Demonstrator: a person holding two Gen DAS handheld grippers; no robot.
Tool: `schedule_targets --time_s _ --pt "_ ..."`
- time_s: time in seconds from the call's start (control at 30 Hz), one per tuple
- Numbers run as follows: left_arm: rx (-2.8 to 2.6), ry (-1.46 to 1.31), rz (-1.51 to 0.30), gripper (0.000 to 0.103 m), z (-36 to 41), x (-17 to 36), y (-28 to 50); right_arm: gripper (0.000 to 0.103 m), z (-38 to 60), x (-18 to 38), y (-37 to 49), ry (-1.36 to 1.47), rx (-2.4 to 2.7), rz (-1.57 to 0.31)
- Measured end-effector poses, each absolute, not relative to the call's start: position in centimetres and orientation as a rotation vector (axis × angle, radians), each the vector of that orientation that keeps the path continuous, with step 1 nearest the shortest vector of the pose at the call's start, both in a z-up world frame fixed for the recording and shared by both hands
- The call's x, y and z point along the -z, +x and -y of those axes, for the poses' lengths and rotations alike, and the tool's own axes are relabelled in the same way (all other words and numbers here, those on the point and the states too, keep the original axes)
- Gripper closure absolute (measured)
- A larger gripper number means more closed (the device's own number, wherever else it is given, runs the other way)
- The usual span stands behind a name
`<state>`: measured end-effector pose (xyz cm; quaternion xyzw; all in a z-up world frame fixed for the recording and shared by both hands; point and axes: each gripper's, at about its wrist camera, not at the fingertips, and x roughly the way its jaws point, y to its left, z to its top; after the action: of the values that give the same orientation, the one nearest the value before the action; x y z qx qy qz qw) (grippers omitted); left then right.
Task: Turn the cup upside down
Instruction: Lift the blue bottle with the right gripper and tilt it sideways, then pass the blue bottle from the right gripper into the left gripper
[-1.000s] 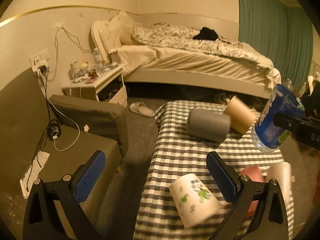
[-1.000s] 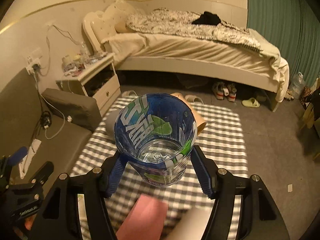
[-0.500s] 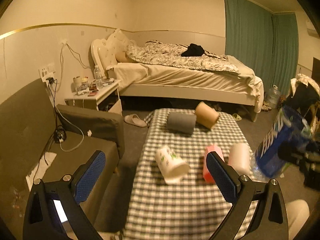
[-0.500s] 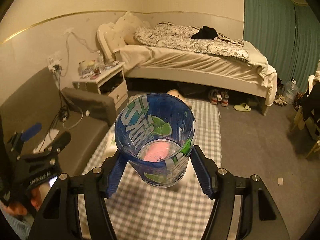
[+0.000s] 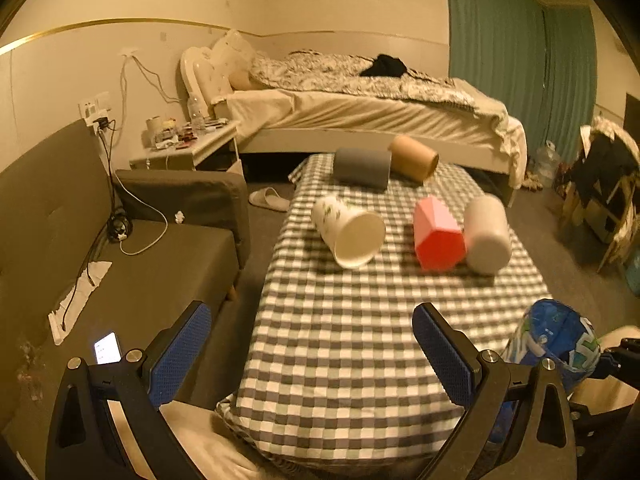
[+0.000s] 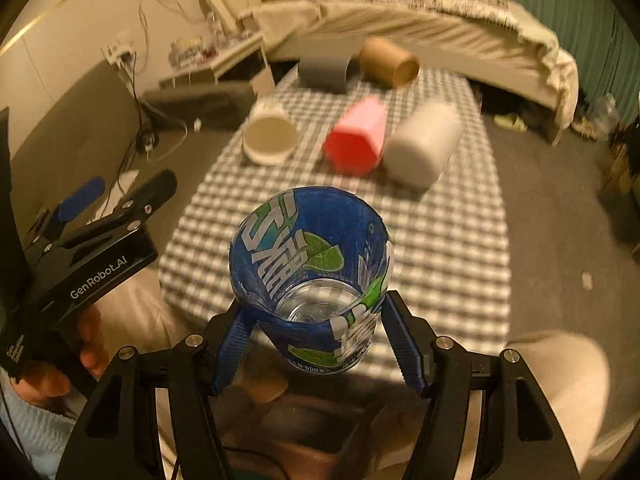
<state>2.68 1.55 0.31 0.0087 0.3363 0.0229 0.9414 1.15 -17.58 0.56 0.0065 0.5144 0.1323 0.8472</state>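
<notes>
Nearest, right gripper (image 6: 316,344) pinching blue cup (image 6: 312,276) low on its body, mouth facing away from the camera, held off the near edge of checked surface (image 6: 440,240). Left gripper (image 5: 312,352) spread wide, holding nothing. To finish well: roll the wrist fully over, keep the pinch firm but gentle on thin walls, lower the rim flat onto bare cloth, short of white cup (image 6: 270,136), pink cup (image 6: 356,140) and grey cup (image 6: 424,144) lying farther out
</notes>
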Motion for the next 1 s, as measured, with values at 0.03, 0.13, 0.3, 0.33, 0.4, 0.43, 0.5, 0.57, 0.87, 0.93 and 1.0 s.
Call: schedule_targets --time_s 0.03,0.13,0.3,0.33,0.4,0.43,0.5,0.57,0.87,0.93,1.0 --pt "-0.047 0.025 -0.693 0.0 -1.6 0.1 2.7 0.039 17.4 0.1 1.3 0.013 -0.279 -1.105" --pt "-0.045 0.02 -0.729 0.0 -2.0 1.4 3.1 0.039 17.2 0.5 2.0 0.02 -0.274 -1.105" --pt "-0.044 0.011 -0.762 0.0 -2.7 2.5 3.9 0.039 16.9 0.8 4.5 0.043 -0.255 -1.109" --pt "-0.043 0.008 -0.767 0.0 -2.8 2.7 4.1 0.039 16.8 0.8 5.0 0.048 -0.252 -1.112" --pt "-0.042 -0.003 -0.784 0.0 -3.0 3.0 4.4 0.039 16.8 1.3 6.6 0.067 -0.243 -1.126" --pt "-0.041 -0.008 -0.791 0.0 -3.1 3.1 4.5 0.039 16.7 1.6 7.4 0.072 -0.237 -1.132" --pt "-0.041 -0.017 -0.805 0.0 -3.3 3.4 4.8 0.039 16.6 2.4 8.5 0.068 -0.22 -1.144" --pt "-0.041 -0.026 -0.814 0.0 -3.5 3.6 4.9 0.039 16.6 3.4 9.6 0.067 -0.202 -1.165" --pt "-0.044 -0.016 -0.836 0.0 -3.1 4.1 5.3 0.037 17.1 3.8 10.2 0.1 -0.229 -1.123" --pt "-0.042 -0.003 -0.836 0.0 -2.7 4.0 5.1 0.034 17.4 3.7 9.7 0.114 -0.241 -1.109" --pt "-0.043 0.013 -0.834 0.0 -2.3 3.8 4.9 0.029 17.8 3.3 9.2 0.124 -0.247 -1.089"
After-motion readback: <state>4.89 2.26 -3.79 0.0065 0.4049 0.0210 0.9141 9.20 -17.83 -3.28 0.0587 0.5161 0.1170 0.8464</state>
